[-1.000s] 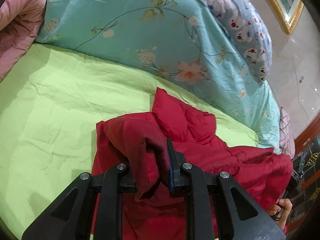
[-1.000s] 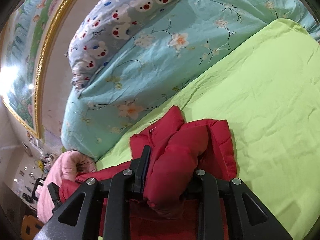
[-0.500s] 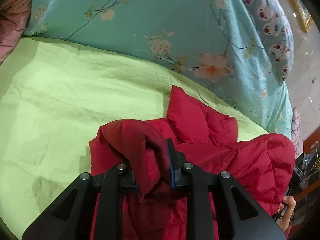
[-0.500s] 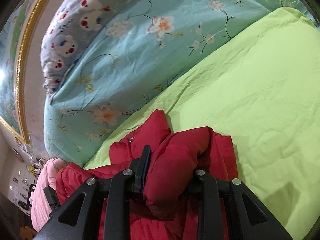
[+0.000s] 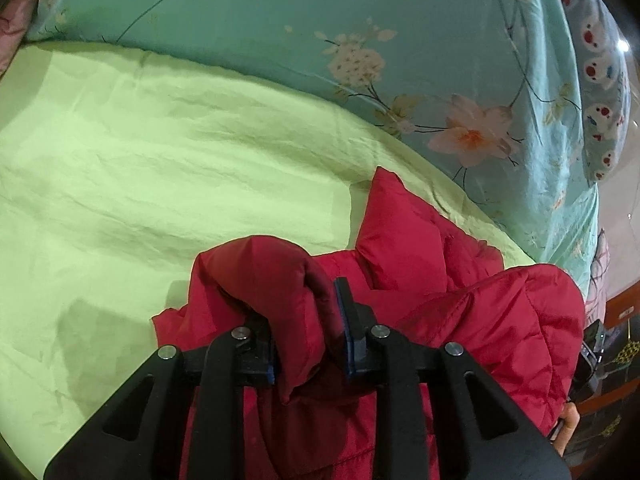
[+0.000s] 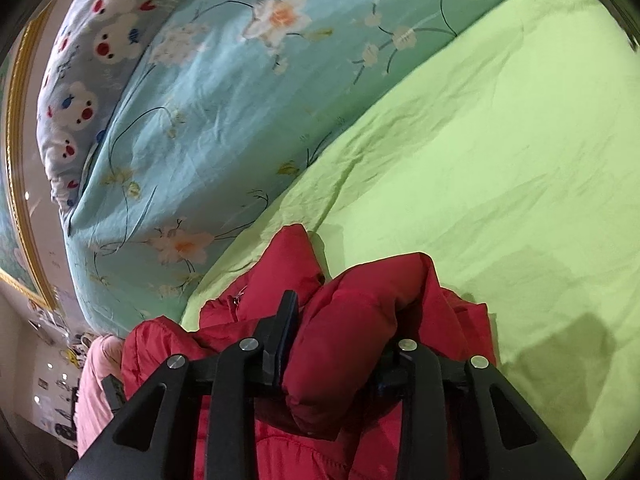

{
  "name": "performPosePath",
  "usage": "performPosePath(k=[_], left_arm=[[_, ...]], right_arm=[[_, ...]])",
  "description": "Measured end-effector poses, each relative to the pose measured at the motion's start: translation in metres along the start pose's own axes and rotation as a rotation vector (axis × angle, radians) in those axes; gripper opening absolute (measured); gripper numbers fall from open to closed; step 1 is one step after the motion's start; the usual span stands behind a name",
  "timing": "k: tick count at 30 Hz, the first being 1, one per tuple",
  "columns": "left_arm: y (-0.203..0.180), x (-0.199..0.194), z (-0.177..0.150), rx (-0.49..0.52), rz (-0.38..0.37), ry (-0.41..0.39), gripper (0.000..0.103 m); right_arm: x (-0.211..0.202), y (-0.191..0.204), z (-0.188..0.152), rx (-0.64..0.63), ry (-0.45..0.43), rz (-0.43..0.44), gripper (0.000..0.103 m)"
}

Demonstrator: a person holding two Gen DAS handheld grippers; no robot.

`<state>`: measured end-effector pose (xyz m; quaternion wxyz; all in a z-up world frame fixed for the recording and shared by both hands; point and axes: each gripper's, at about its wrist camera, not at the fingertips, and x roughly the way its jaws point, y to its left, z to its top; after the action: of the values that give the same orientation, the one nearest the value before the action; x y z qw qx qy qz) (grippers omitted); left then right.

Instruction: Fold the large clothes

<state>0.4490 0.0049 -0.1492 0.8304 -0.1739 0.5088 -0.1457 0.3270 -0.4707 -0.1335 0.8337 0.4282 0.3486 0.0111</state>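
A red quilted jacket (image 5: pixel 460 320) lies bunched on the green sheet (image 5: pixel 160 184), near the edge where the sheet meets the turquoise floral quilt (image 5: pixel 320 12); one pointed corner of the jacket stands up toward that quilt, just short of it. The left gripper (image 5: pixel 308 340) has a thick puffed fold of the jacket between its two black fingers, the fabric bulging up and over the left finger and pressing against the blue pad of the right one; its jaws are opening at this moment, narrow still, with the cloth filling the gap. The right gripper (image 6: pixel 340 352) likewise has a padded roll of the jacket (image 6: pixel 360 320) between its fingers, the roll swelling above them and hanging down below, and its jaws too are opening while the fabric still sits packed between them. Seen from the right wrist, the jacket sits at the near edge of the green sheet (image 6: pixel 500 160), with the floral quilt (image 6: pixel 208 120) rising beyond it. A pillow with a white animal print (image 6: pixel 84 76) lies against the far side of the quilt, and a gold picture frame (image 6: pixel 16 120) hangs on the wall past the pillow. Some pink fabric (image 6: pixel 94 392) shows beside the jacket, on the side away from the sheet. In the left wrist view part of a hand (image 5: pixel 568 428) appears at the far edge of the jacket.
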Motion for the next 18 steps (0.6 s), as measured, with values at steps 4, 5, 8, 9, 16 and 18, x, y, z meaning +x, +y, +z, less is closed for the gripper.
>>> performPosePath(k=[4,5,8,9,16,18], left_arm=[[0.006,0.005,0.008,-0.053,-0.020,0.027,0.026],[0.006,0.005,0.010,-0.058,-0.021,0.029,0.026],[0.008,0.005,0.015,-0.060,-0.020,0.035,0.030],[0.009,0.004,0.016,-0.060,-0.029,0.041,0.033],[0.023,-0.019,0.027,-0.079,-0.027,-0.022,0.051],[0.021,-0.031,0.028,-0.063,0.004,-0.062,0.052]], right_arm=[[0.008,-0.004,0.008,0.036,0.017,0.003,0.034],[0.012,-0.005,0.010,0.047,0.016,0.000,0.034],[0.022,-0.009,0.014,0.083,0.026,-0.005,0.035],[0.025,-0.010,0.015,0.095,0.029,-0.001,0.036],[0.025,-0.012,0.025,0.133,0.016,0.021,0.047],[0.022,-0.009,0.028,0.115,-0.009,0.005,0.051]])
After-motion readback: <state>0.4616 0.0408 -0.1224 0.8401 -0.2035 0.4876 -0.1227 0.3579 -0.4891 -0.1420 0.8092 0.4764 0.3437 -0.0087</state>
